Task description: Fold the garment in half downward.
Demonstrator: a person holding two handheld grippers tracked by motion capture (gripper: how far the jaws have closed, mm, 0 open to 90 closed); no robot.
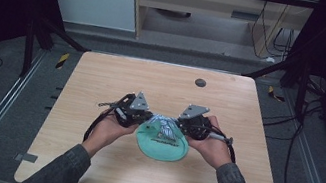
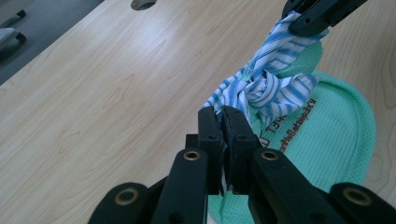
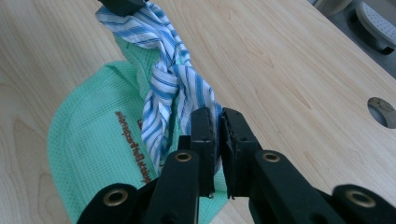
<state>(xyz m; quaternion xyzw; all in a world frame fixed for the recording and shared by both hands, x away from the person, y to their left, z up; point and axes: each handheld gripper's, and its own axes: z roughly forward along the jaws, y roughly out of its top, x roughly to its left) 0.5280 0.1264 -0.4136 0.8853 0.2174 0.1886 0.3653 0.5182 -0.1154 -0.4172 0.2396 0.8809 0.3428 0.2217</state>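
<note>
One green mesh pouch (image 1: 161,144), one striped blue-and-white tie cloth (image 1: 164,121), one table (image 1: 102,81) — and two tongs, left tongs (image 1: 148,117) and right tongs (image 1: 180,123).

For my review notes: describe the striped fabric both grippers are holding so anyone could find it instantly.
On the wooden table, look between the person's hands at the mint-green mesh pouch. At its far edge, the blue-and-white striped tie is knotted, its ends pinched by the left gripper and right gripper.

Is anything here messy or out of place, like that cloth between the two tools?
Nothing looks spilled or broken. The one odd thing is the blue-striped cloth strip: it is twisted into a loose knot at the top of the green mesh bag, with the left tool and the right tool each clamped on an end.
</note>
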